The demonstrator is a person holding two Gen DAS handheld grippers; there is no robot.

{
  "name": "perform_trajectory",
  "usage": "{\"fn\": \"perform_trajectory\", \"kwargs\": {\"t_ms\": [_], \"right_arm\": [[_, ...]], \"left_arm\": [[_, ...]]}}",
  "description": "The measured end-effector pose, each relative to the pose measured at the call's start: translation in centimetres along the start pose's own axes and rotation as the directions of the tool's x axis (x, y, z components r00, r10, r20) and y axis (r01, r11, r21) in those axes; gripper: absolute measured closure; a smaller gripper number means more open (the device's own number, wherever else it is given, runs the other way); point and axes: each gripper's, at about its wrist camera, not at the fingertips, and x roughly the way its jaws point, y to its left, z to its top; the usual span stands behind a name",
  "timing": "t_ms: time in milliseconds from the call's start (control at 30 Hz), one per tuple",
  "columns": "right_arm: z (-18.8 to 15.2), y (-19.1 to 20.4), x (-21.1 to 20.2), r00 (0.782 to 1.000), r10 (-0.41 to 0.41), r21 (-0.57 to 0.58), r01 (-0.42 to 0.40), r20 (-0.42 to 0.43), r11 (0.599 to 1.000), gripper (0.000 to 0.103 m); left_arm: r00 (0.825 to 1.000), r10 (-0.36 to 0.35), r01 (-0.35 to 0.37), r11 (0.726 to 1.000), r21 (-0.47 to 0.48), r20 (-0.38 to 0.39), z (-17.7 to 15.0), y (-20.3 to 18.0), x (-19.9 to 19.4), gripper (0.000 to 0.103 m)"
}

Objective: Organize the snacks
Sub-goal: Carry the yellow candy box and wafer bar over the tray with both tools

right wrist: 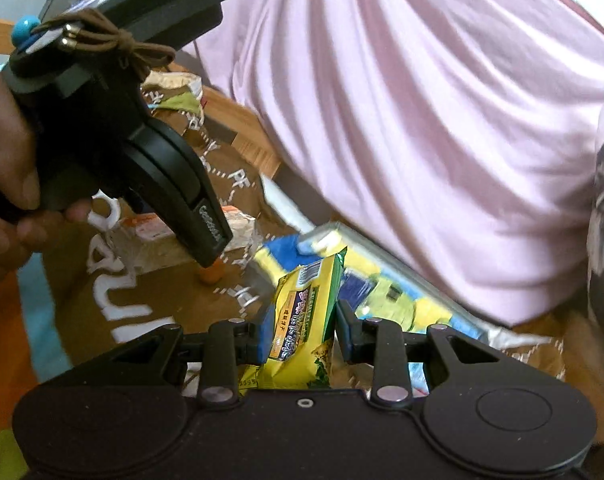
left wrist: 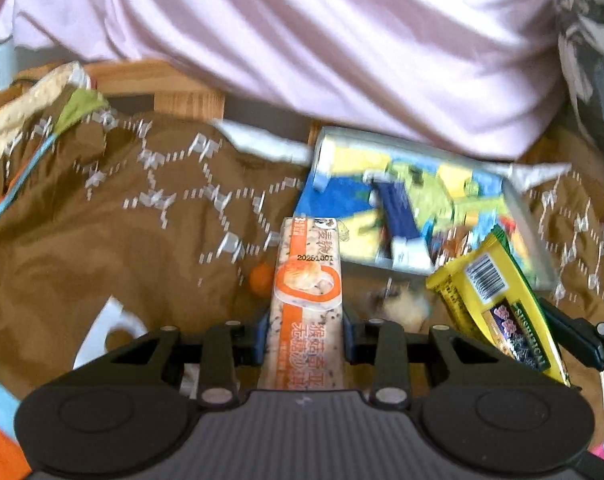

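A person's pale pink shirt [left wrist: 302, 40] fills the upper half of both wrist views, its edges cut off by the fisheye frame. Below it spreads a brown bag [left wrist: 122, 208] printed with a white pattern and large white letters, only partly readable; a wooden frame [left wrist: 150, 80] shows behind it, mostly covered. On the bag, just under the shirt, lies a blue-and-yellow snack packet [left wrist: 414, 200], badly blurred, its print impossible to read. The left gripper [left wrist: 304, 336] is clamped on a long orange-and-white snack bar [left wrist: 308, 280], which sticks forward between the blue pads, its near end hidden by the gripper body. The right gripper [right wrist: 302, 332] is closed on a yellow snack packet [right wrist: 306, 312] with a green edge and a barcode, held tilted above the blurred packet; its lower end drops out of sight behind the gripper. A hand [right wrist: 6, 184] grips the left gripper's handle, half cut off at the frame edge. A small orange round thing [left wrist: 261, 276] beside the bar is too blurred to identify
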Motion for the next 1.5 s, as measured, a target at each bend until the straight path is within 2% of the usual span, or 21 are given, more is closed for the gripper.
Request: {"fn": "perform_trajectory", "kwargs": {"t_ms": [233,433,633,933,1267,1500], "right_arm": [[0.9,-2.9,2.1,0.989,-0.049,-0.104,0.064,0.138,0.993,0.069],[0.0,-5.7,6.2,0.979,-0.114,-0.052,0.125,0.167,0.991,0.069],[-1.3,-8.4,10.4,0.976,-0.158,-0.011,0.162,0.146,0.987,0.069],[-3.1,-11.4,15.3,0.985,-0.161,0.057,0.158,0.063,0.986,0.069],[-4.0,-12.4,18.0,0.995,-0.103,0.129,0.104,-0.021,0.986,0.069],[-5.3,-11.1,18.2,0.996,-0.074,0.115,0.080,-0.052,0.990,0.068]], "left_arm": [[0.990,-0.025,0.016,0.998,0.063,0.139,3.4,-2.5,1.4,0.065],[0.980,-0.056,0.040,0.995,0.090,0.190,6.6,-4.4,4.9,0.065],[0.986,-0.060,0.047,0.995,0.087,0.156,8.6,-6.5,10.1,0.065],[0.997,-0.028,0.023,0.998,0.066,0.075,8.5,-7.4,15.7,0.065],[1.000,0.012,-0.015,0.995,0.098,0.025,8.0,-8.6,17.7,0.065],[0.999,0.033,-0.031,0.993,0.111,-0.019,7.9,-8.7,18.2,0.065]]}}
